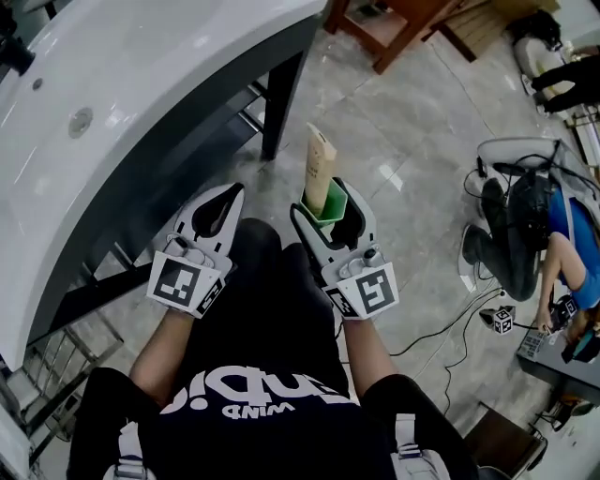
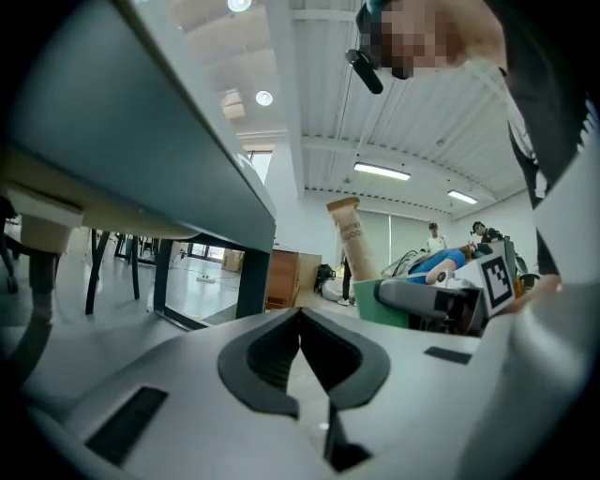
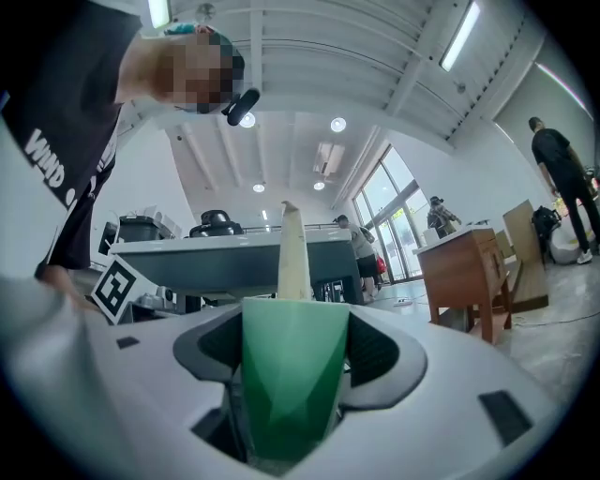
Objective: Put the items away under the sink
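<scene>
My right gripper (image 1: 330,208) is shut on a green cup (image 1: 330,202) with a tall beige packet (image 1: 319,167) standing in it. In the right gripper view the green cup (image 3: 289,375) fills the gap between the jaws and the beige packet (image 3: 292,255) rises above it. My left gripper (image 1: 228,195) is shut with nothing in it; in its own view the left gripper (image 2: 301,315) shows jaws that meet. Both hang over the floor, just right of the white sink counter (image 1: 141,66). From the left gripper view the cup (image 2: 389,302) and packet (image 2: 352,246) show to the right.
A dark leg (image 1: 281,98) holds up the sink's dark underside, with a metal rack (image 1: 52,370) low at the left. Wooden furniture (image 1: 398,28) stands at the top. A person (image 1: 562,248) sits on the floor at the right among cables (image 1: 450,323).
</scene>
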`<state>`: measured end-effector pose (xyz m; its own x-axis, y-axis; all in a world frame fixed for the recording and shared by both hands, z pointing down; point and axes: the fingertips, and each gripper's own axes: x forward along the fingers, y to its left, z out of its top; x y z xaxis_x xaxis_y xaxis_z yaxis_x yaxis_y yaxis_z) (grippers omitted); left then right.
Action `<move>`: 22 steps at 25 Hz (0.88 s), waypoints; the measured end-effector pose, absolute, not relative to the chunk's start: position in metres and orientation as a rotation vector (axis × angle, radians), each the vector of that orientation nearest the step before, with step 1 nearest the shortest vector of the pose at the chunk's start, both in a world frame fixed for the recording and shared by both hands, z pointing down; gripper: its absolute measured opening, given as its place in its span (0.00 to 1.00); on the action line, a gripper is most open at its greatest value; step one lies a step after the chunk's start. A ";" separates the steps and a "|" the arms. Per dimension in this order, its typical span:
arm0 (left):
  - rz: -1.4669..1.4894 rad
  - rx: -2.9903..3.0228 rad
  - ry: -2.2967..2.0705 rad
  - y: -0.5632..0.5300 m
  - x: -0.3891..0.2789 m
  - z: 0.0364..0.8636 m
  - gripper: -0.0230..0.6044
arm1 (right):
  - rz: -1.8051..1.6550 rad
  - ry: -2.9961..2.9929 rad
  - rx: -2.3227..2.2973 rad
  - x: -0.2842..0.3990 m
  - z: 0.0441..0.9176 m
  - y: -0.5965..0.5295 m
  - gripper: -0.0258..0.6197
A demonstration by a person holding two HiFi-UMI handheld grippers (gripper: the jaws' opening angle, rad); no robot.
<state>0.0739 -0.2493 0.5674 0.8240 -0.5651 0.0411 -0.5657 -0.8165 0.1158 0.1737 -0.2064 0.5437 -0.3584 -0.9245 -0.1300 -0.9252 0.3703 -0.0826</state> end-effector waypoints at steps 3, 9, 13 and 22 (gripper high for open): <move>-0.008 2.891 -0.918 -0.246 0.070 0.589 0.07 | 0.031 2.468 -1.665 0.173 0.570 -0.203 0.53; -0.037 2.897 -0.962 -0.241 0.061 0.612 0.07 | 0.065 2.487 -1.607 0.161 0.595 -0.207 0.53; -0.041 2.908 -0.980 -0.238 0.055 0.622 0.07 | 0.060 2.484 -1.569 0.152 0.608 -0.211 0.53; -0.042 2.877 -1.061 -0.241 0.039 0.636 0.07 | 0.056 2.526 -1.499 0.134 0.624 -0.221 0.53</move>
